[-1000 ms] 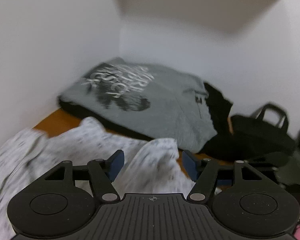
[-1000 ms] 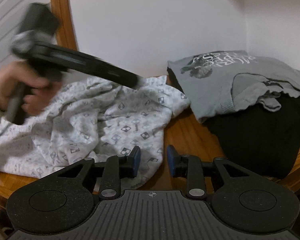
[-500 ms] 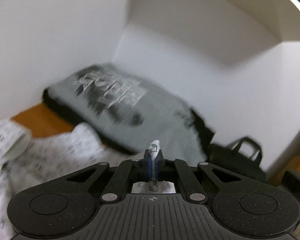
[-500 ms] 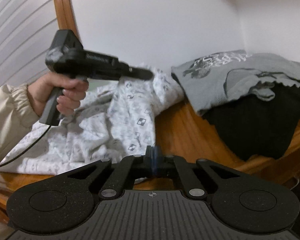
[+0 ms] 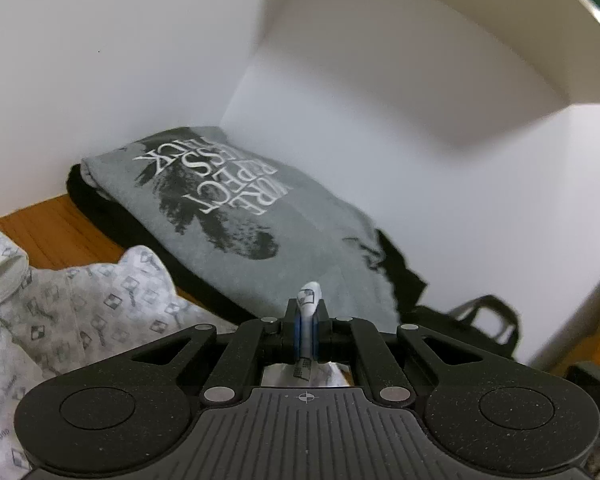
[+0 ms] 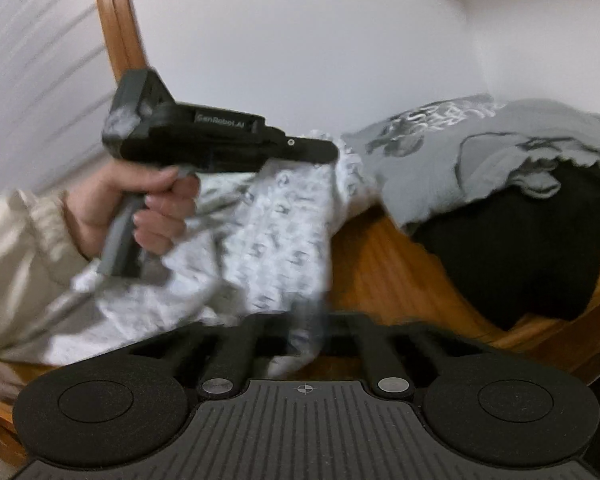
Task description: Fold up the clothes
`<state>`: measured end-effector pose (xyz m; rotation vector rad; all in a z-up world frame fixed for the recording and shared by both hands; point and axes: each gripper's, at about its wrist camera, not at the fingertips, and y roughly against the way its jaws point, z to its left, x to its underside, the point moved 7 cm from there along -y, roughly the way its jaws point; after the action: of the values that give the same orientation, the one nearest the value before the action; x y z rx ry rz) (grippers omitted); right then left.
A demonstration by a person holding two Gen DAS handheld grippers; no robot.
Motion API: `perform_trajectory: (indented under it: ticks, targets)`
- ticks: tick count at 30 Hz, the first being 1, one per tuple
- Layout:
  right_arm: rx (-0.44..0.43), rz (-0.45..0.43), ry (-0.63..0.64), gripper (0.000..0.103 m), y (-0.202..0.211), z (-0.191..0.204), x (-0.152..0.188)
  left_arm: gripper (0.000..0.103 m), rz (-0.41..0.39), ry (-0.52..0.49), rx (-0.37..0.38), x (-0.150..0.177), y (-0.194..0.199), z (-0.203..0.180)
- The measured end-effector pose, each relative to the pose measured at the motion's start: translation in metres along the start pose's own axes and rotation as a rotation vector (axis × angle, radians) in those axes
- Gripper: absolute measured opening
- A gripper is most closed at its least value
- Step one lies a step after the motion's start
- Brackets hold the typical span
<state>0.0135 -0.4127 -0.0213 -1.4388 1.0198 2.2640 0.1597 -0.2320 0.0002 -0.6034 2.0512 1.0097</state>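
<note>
A white cotton garment printed with small grey squares (image 5: pixel 100 312) is being held up off the orange-brown wooden bench (image 5: pixel 56 228) by both claws. The left claw (image 5: pixel 307 334) is being kept pinched on a narrow fold of this cloth, a tongue of which is sticking up between the blue pads, though its jaws are being eased apart very slightly. The right claw (image 6: pixel 306 328) is being pressed together on another part of the hem (the view there is blurred, but cloth is seen passing into the closed jaws). In the right wrist view the left claw (image 6: pixel 332 152) is being carried in a hand (image 6: pixel 140 200) up and to the left of the right claw, with the printed cloth being stretched between the two.

The relation on which the coming move is judged to turn: the held edge is running from the right claw, low and near, up to the left claw, higher and farther in, so the long axis of the garment is being slanted across the bench. The bulk of the cloth is hanging and lying to the left of both claws. A folded grey T-shirt with white lettering (image 5: pixel 228 200) is lying on a black garment (image 6: pixel 540 248) beyond, against the white wall (image 5: pixel 100 60); the left claw is the nearer to it
</note>
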Motion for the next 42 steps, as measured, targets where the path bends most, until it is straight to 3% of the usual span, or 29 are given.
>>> perform_trajectory:
  ticks: [3,5,7,11,14,18,20,26,38,40,42]
  targets:
    - [0.037,0.006,0.008,0.003,0.006,-0.004,0.003,0.032,0.06,-0.077,-0.143,0.006,-0.009,0.003]
    - [0.067,0.0,0.036,0.007,0.01,-0.004,0.004,0.045,0.064,-0.114,-0.197,0.008,-0.009,0.004]
    - [0.099,-0.022,0.066,0.007,0.014,-0.002,0.003,0.046,0.055,-0.116,-0.217,0.007,-0.004,0.005]
    - [0.081,-0.07,0.091,0.009,0.019,0.005,-0.002,0.047,0.045,-0.136,-0.25,0.004,0.017,0.002]
    - [0.084,-0.076,0.103,0.015,0.026,0.006,0.001,0.058,0.06,-0.183,-0.268,0.008,0.04,-0.009]
    - [0.077,-0.058,0.092,0.016,0.04,0.001,0.015,0.059,0.087,-0.256,-0.246,0.034,0.074,-0.032]
    - [0.071,-0.048,0.094,0.022,0.048,0.0,0.023,0.059,0.108,-0.281,-0.243,0.049,0.087,-0.039]
    - [0.037,-0.042,0.126,0.031,0.059,0.014,0.036,0.062,0.127,-0.292,-0.256,0.078,0.12,-0.05]
    - [0.023,-0.049,0.209,0.034,0.043,0.04,0.03,0.069,0.145,-0.35,-0.223,0.114,0.12,-0.086]
    - [0.027,-0.046,0.216,0.032,0.038,0.038,0.028,0.07,0.155,-0.371,-0.215,0.119,0.113,-0.09]
    - [0.028,-0.048,0.224,0.01,0.034,0.036,0.024,0.07,0.164,-0.394,-0.21,0.122,0.106,-0.093]
